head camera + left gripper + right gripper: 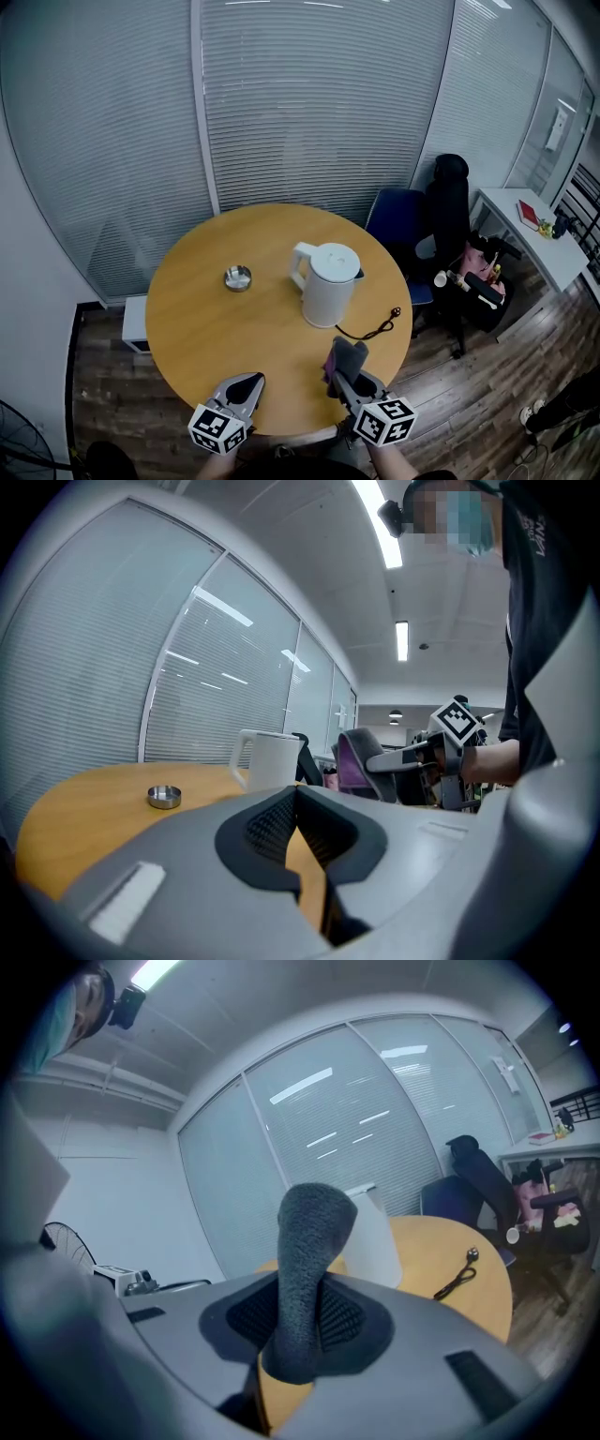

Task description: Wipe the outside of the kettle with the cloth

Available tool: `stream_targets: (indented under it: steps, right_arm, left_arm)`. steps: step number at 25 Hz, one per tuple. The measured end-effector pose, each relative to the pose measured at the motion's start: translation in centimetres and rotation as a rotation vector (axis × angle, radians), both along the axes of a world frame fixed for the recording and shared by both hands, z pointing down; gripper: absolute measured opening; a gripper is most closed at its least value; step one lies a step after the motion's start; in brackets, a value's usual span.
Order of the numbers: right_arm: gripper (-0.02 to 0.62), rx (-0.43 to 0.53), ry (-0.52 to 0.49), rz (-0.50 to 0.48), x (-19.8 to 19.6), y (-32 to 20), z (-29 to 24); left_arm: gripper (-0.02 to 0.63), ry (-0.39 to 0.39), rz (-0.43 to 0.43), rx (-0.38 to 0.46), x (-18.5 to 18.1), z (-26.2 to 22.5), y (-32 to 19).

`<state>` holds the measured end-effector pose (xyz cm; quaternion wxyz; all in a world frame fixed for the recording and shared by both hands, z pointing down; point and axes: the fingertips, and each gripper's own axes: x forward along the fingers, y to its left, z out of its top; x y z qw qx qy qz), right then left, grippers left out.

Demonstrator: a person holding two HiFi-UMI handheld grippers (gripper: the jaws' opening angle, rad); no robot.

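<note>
A white electric kettle [328, 281] stands right of centre on the round wooden table [197, 319], handle to the left; the same kettle [272, 759] shows in the left gripper view and partly behind the cloth [375, 1232] in the right gripper view. My right gripper [345, 367] at the near table edge is shut on a grey and purple cloth [345, 358], which stands up between its jaws as a grey fold [305, 1269]. My left gripper [246, 382] is shut and empty, over the near edge, left of the right one.
A small metal ashtray [238, 277] sits left of the kettle. The kettle's black cord and plug [375, 326] lie to its right. Office chairs [441, 225] with bags stand right of the table, a white desk [530, 230] beyond. Glass walls with blinds behind.
</note>
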<state>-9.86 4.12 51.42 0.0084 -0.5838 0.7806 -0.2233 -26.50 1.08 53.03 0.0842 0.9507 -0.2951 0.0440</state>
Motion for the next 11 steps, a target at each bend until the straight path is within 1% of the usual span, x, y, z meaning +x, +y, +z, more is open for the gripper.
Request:
stream_targets:
  steps: [11]
  right_arm:
    - [0.100, -0.003, 0.014, 0.011, -0.11, 0.11, 0.15]
  left_arm:
    - [0.011, 0.004, 0.030, -0.001, 0.46, 0.24, -0.03]
